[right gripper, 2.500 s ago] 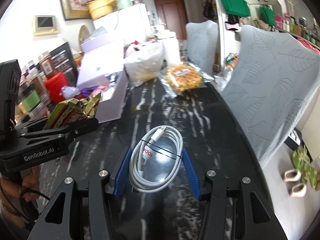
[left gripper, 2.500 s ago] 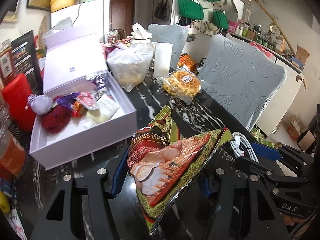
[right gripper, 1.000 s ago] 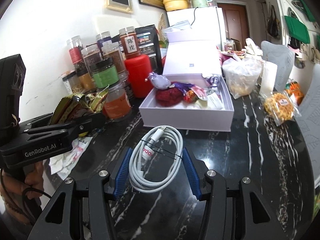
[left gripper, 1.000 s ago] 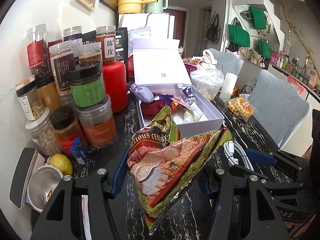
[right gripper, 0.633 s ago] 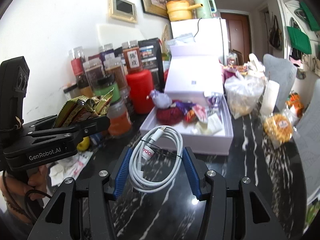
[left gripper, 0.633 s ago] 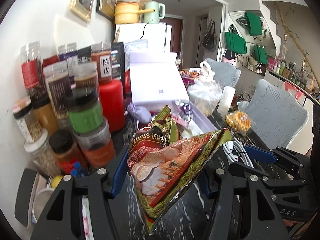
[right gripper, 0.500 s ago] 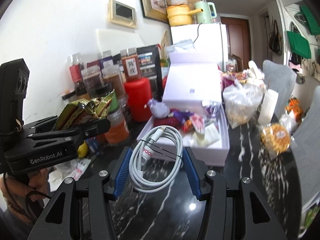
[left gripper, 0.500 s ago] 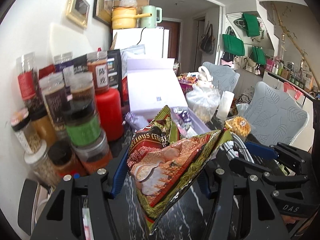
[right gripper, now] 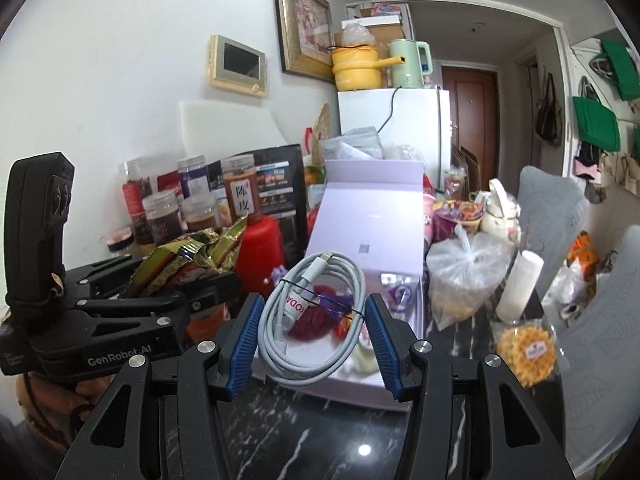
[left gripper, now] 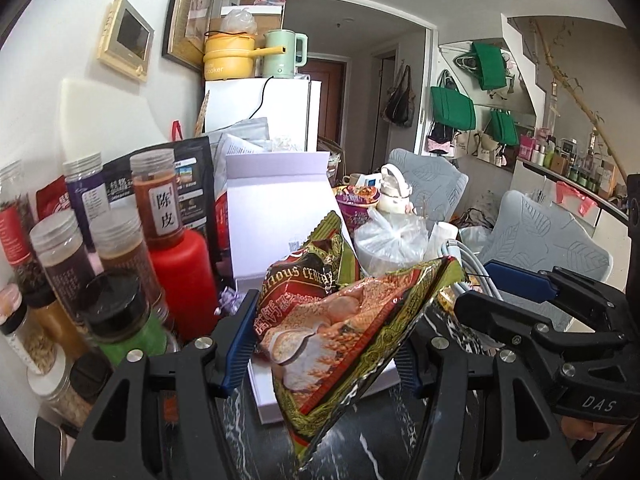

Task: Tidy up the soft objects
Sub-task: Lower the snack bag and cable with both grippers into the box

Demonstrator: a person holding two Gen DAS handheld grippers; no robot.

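Both loads were up, none boxed yet: left gripper [left gripper: 324,346] clamped the snack bag [left gripper: 340,320], right gripper [right gripper: 310,346] pinched the cable coil [right gripper: 312,316], hovering just short of the box [right gripper: 356,390], which held a few soft bits.

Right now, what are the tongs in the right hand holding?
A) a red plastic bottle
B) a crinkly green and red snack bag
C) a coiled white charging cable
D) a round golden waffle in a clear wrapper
C: the right tongs are shut on the coiled white charging cable, its loops pinched between the blue pads above the open white box.
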